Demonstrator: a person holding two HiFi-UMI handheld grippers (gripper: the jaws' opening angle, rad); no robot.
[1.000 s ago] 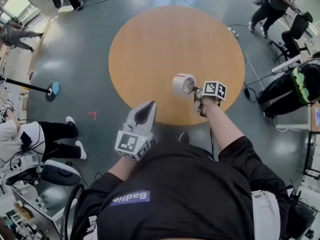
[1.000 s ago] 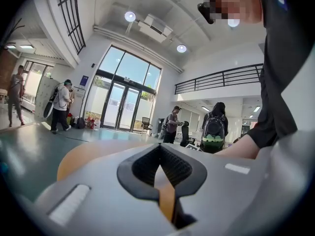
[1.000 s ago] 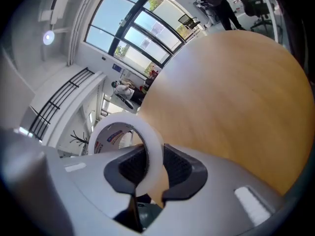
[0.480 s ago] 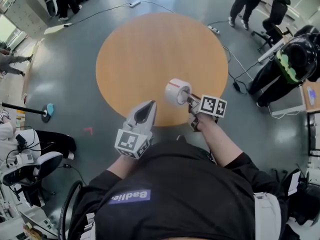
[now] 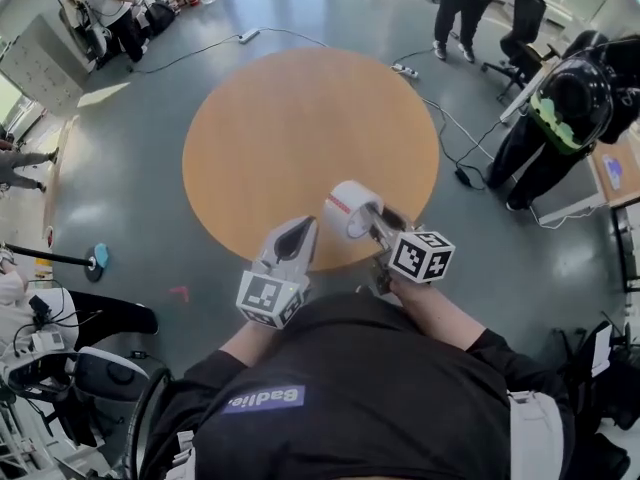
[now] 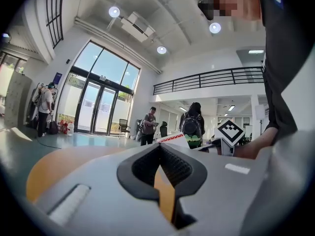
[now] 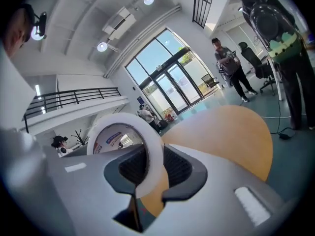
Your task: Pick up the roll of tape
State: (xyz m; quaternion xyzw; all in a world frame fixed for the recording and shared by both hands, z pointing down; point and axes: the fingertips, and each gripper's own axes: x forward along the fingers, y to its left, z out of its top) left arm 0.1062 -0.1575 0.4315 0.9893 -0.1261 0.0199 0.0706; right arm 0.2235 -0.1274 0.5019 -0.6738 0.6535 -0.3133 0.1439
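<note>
A large open office hall: tall glass doors (image 6: 98,107), balcony railing (image 6: 206,78), office chair (image 5: 527,13), round table (image 5: 250,138).

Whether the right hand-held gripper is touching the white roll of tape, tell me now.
Touching. The right gripper view shows the white roll of tape pinched by its band between both jaws of the right hand-held gripper.

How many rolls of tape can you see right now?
1. The roll of tape is clamped in the right tool, over the near edge of the round table. No other roll shows in any view.
</note>
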